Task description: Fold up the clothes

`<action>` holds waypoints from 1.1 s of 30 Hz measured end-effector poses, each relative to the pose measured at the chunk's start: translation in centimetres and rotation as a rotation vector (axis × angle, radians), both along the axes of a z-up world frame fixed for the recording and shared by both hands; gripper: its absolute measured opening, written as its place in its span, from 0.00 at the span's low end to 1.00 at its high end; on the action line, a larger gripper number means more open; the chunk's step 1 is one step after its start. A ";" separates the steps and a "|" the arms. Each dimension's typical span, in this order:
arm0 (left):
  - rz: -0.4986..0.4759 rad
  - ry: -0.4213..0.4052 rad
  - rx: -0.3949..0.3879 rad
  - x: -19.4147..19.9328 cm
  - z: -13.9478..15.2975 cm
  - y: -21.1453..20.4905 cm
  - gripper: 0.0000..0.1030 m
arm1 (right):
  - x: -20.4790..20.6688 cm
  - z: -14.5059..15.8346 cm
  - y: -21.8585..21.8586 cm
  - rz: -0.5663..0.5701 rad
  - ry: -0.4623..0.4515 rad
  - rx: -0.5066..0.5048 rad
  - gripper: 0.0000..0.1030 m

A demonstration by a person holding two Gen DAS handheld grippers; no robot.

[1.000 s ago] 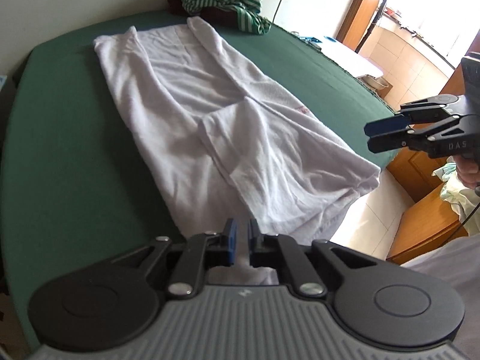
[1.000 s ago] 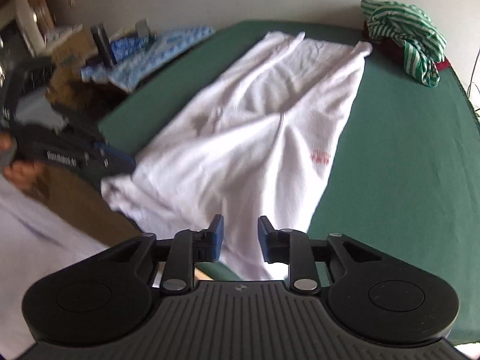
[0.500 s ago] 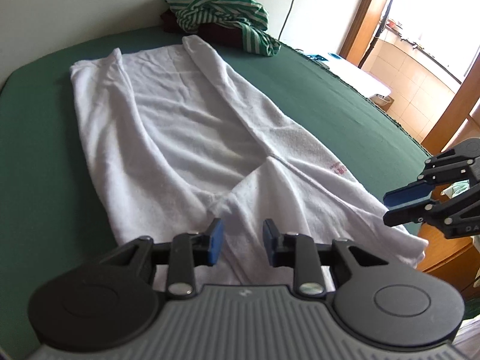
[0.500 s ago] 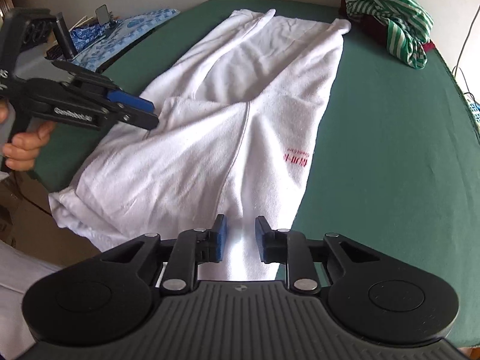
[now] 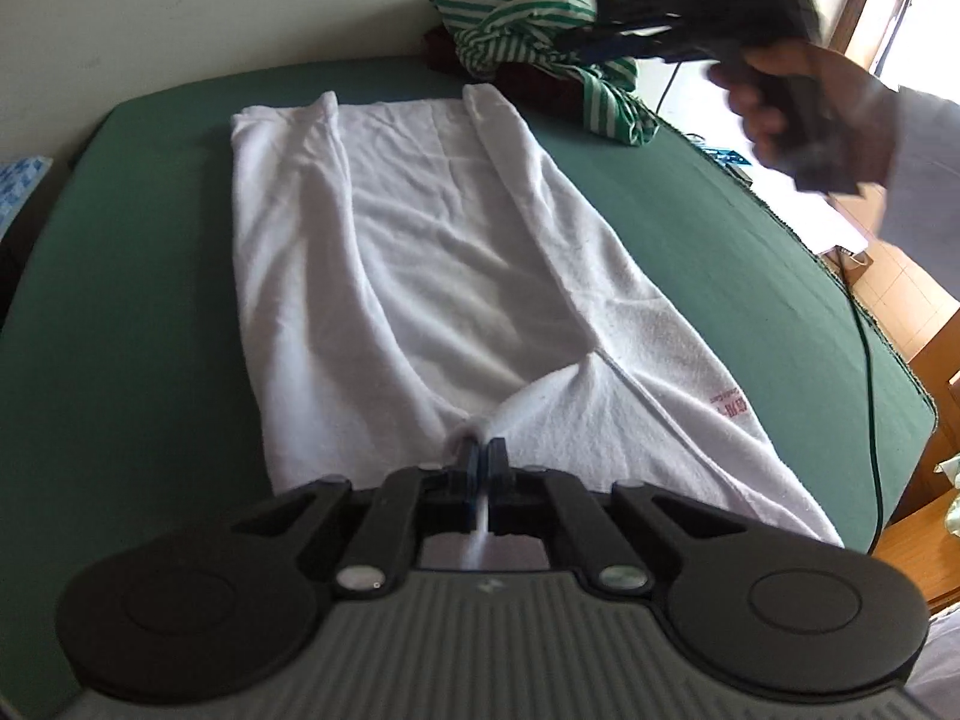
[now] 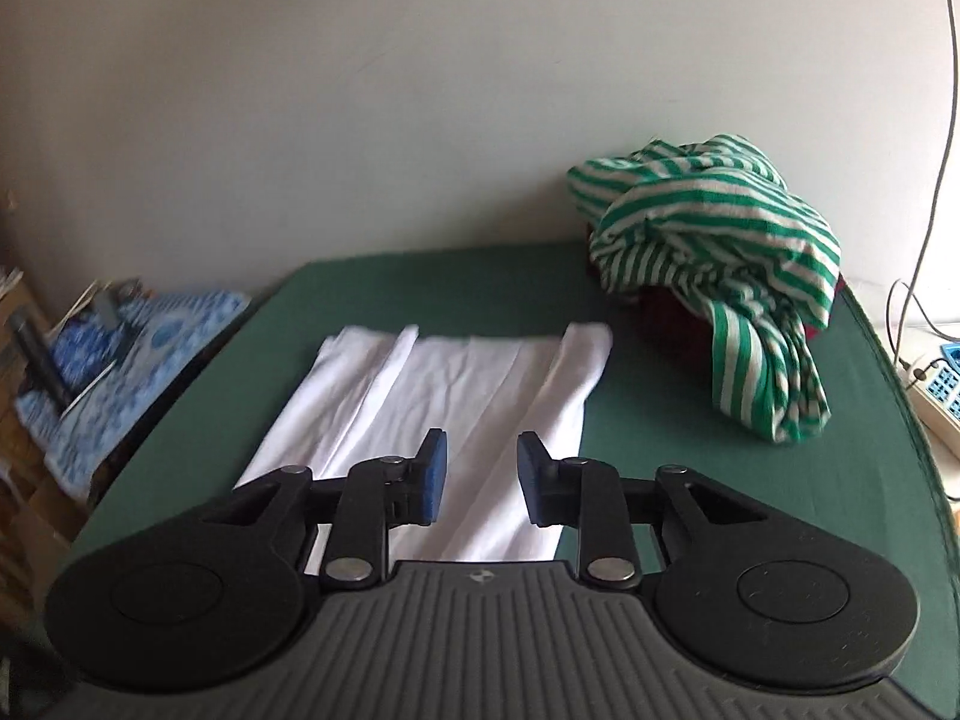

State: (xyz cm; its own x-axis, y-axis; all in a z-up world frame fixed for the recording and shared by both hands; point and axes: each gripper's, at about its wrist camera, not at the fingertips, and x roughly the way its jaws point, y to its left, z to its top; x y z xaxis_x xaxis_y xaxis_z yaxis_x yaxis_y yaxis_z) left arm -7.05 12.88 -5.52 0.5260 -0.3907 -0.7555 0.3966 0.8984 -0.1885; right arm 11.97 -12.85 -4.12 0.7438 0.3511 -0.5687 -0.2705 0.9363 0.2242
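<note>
- The white garment (image 5: 432,276) lay flat down the middle of the green worktop (image 5: 120,312), spread for folding.
- The left tongs (image 5: 480,456), bottom centre, were pinched on a ridge of its cloth, likely to lift a fold.
- The right tongs (image 6: 480,468) hung narrow, opening, empty above its far end.
- Count: one white garment, one striped heap (image 6: 720,252), two tongs.

towel (image 5: 420,276) on bed (image 5: 120,360) (clothes pile (image 5: 528,30) behind)

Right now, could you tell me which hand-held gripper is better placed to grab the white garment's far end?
Right. The right hand-held gripper hangs open over the white garment near its far end; the left hand-held gripper is shut on the near fold.
</note>
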 end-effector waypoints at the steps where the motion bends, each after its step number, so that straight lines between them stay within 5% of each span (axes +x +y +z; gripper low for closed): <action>1: 0.010 0.001 0.002 -0.1 0.0 -0.2 0.00 | 2.8 -0.9 0.5 -0.018 0.008 0.004 0.27; 7: 0.053 0.010 -0.006 -0.6 0.4 -1.6 0.00 | 12.1 -6.0 3.6 -0.103 0.014 -0.101 0.27; 14: 0.095 0.003 -0.013 0.0 0.7 -2.0 0.00 | 14.2 -9.0 3.6 -0.128 0.081 -0.148 0.18; 17: 0.100 -0.002 -0.002 0.3 0.8 -1.9 0.00 | 13.9 -8.5 2.9 -0.137 0.078 -0.108 0.01; 25: 0.138 -0.036 -0.010 -0.8 2.9 -0.3 0.00 | 13.8 -5.7 3.0 -0.086 0.057 0.106 0.02; 33: 0.202 0.023 0.057 -1.6 0.9 0.6 0.00 | 14.9 -9.1 6.8 -0.058 0.155 0.124 0.03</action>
State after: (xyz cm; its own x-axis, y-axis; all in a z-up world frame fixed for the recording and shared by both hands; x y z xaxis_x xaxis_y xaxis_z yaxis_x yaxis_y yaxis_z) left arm -8.68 13.44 -4.60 0.5713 -0.2349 -0.7864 0.2034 0.9688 -0.1417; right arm 26.88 -6.00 -13.23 0.6722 0.3845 -0.6327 -0.1700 0.9119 0.3735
